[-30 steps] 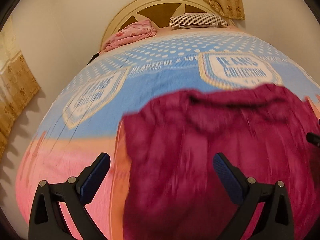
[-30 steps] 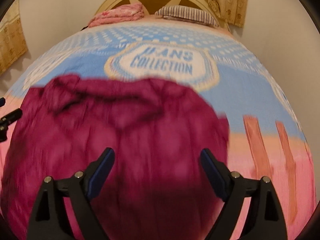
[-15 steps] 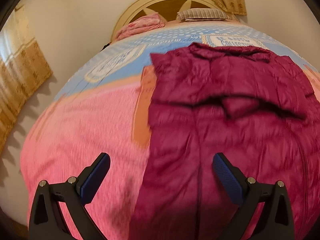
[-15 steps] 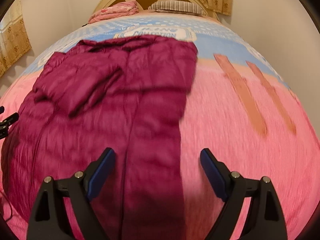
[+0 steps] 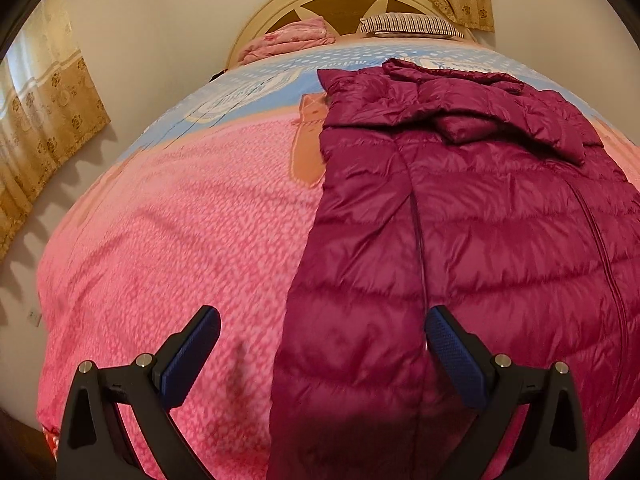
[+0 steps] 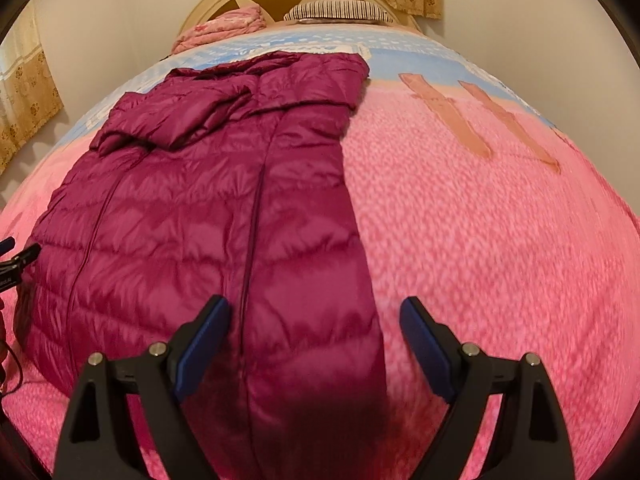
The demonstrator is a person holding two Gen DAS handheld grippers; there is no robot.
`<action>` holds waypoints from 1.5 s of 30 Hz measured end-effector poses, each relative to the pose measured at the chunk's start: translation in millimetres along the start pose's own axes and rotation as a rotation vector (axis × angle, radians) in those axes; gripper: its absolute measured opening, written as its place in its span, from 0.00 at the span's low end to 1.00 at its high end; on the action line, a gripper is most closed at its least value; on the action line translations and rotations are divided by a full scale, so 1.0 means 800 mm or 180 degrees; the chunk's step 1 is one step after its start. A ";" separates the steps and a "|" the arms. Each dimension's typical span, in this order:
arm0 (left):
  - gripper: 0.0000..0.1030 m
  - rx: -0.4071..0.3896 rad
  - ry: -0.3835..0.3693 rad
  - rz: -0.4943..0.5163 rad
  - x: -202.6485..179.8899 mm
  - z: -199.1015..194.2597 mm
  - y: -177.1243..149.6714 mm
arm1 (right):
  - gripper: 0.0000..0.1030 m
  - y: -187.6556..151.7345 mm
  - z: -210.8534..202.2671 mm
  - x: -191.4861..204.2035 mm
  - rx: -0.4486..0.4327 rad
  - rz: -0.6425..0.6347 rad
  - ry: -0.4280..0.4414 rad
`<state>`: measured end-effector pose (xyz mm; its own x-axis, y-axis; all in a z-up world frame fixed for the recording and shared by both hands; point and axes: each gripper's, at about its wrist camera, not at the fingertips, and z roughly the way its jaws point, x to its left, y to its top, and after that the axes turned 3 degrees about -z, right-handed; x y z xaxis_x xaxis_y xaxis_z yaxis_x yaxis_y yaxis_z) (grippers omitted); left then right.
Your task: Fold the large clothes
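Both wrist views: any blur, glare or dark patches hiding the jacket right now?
Left wrist view: jacket sharp, soft sheen on the quilting, a shadow at its near hem; fisheye bulges the bed. Right wrist view: slight blur on the blanket at right, a dark shadow on the hem between the open fingers.

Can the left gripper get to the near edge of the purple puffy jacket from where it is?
Probably yes. The left gripper is open right above the jacket, whose side edge lies between its fingers on the pink bedspread. Nothing sits in the way.
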<state>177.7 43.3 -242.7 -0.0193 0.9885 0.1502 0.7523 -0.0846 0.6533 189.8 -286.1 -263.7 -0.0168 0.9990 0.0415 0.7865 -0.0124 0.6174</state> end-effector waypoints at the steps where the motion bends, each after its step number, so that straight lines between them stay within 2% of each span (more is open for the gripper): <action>1: 0.99 0.0008 -0.0003 0.0001 0.002 -0.001 -0.004 | 0.87 -0.005 -0.003 0.001 -0.0002 -0.0001 0.0006; 11: 0.99 0.0069 -0.0066 0.0053 0.001 -0.015 -0.037 | 0.87 -0.048 -0.018 0.000 0.0048 -0.0031 -0.0023; 16: 0.99 0.0128 -0.0196 0.0051 0.000 -0.019 -0.049 | 0.86 -0.062 -0.021 -0.002 0.0093 -0.0025 0.0046; 18: 0.97 0.0137 -0.0247 0.0071 0.000 -0.022 -0.053 | 0.76 -0.068 -0.017 -0.002 0.0143 -0.0019 0.0137; 19: 0.87 0.0130 -0.0262 0.0086 -0.001 -0.023 -0.054 | 0.72 -0.070 -0.016 -0.001 0.0169 -0.0015 0.0185; 20: 0.78 0.0122 -0.0287 0.0109 -0.003 -0.025 -0.055 | 0.62 -0.071 -0.015 -0.001 0.0190 0.0002 0.0273; 21: 0.59 0.0132 -0.0330 0.0136 -0.004 -0.027 -0.055 | 0.52 -0.071 -0.015 -0.002 0.0187 0.0023 0.0353; 22: 0.38 0.0137 -0.0367 0.0153 -0.007 -0.028 -0.055 | 0.46 -0.071 -0.016 -0.001 0.0181 0.0025 0.0405; 24: 0.19 0.0067 -0.0338 0.0203 -0.009 -0.035 -0.054 | 0.22 -0.069 -0.021 0.003 0.0144 -0.0009 0.0450; 25: 0.12 0.0013 -0.0318 0.0220 -0.008 -0.040 -0.052 | 0.15 -0.068 -0.027 0.005 0.0099 -0.0040 0.0466; 27: 0.06 -0.0127 -0.0310 0.0230 -0.004 -0.055 -0.044 | 0.09 -0.063 -0.043 0.011 -0.0021 -0.0117 0.0412; 32: 0.04 -0.0527 -0.0403 0.0231 0.010 -0.106 -0.022 | 0.08 -0.049 -0.091 0.016 -0.0348 -0.0207 0.0415; 45: 0.02 -0.0966 -0.0576 0.0182 0.038 -0.187 0.000 | 0.06 -0.026 -0.167 0.026 -0.0771 -0.0353 0.0416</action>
<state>78.7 54.5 -127.0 0.1546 0.9850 0.0769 0.5185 -0.1471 0.8423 90.7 -270.6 -170.4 -0.1863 0.9810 0.0545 0.6055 0.0710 0.7927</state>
